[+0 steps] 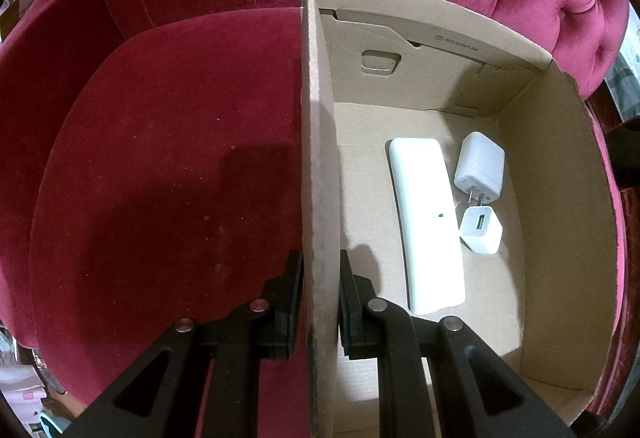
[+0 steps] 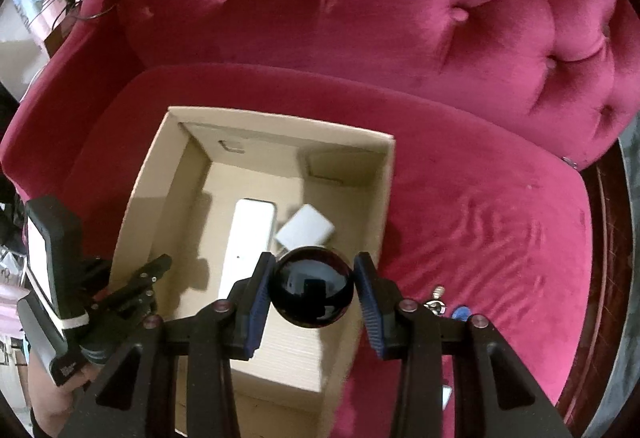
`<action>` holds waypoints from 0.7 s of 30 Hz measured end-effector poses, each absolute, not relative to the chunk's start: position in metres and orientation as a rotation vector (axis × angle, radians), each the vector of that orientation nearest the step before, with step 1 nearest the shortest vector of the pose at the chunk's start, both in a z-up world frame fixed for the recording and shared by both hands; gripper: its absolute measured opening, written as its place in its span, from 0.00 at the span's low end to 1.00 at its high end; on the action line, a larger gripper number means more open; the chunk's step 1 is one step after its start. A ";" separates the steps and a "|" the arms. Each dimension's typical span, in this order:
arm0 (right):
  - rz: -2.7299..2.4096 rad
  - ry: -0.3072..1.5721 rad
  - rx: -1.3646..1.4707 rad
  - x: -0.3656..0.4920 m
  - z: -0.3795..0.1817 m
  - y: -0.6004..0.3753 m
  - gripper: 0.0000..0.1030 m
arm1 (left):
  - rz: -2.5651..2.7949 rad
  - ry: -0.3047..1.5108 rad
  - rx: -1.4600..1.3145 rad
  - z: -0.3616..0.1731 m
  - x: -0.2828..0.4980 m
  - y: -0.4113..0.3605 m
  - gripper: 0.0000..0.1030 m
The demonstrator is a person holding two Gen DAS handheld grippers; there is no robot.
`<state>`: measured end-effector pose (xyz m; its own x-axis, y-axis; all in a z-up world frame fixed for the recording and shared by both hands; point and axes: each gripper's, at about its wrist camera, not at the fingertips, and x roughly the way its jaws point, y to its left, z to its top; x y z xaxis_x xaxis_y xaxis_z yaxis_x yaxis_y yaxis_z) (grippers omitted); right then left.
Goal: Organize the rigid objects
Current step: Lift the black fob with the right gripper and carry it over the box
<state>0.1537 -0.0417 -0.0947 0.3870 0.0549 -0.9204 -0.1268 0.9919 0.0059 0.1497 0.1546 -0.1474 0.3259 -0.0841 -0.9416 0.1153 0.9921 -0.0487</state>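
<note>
An open cardboard box (image 1: 560, 165) (image 2: 280, 117) stands on a red velvet seat. My left gripper (image 1: 320, 262) (image 2: 154, 270) is shut on the box's left wall, one finger outside and one inside. On the box floor lie a long white slab (image 1: 424, 222) (image 2: 248, 238), a white plug charger (image 1: 480, 165) (image 2: 306, 230) and a small white USB cube (image 1: 482, 232). My right gripper (image 2: 314, 258) is shut on a glossy black ball (image 2: 314, 288), held above the near right part of the box.
The tufted red backrest (image 2: 400, 9) rises behind the seat (image 1: 160, 177). Small items lie on the cushion right of the box: a metal piece (image 2: 436, 298) and a blue bit (image 2: 460, 312). A hand holds the left gripper's body (image 2: 52, 278). Cables hang at the far left (image 2: 80, 1).
</note>
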 end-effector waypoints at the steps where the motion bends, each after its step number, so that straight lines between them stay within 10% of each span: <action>1: 0.121 1.170 -0.071 0.155 -0.098 -0.038 0.42 | -0.131 1.232 0.029 -0.147 0.150 0.155 0.16; 21: 0.157 1.235 -0.098 0.181 -0.166 0.006 0.42 | -0.134 1.232 0.025 -0.145 0.150 0.155 0.16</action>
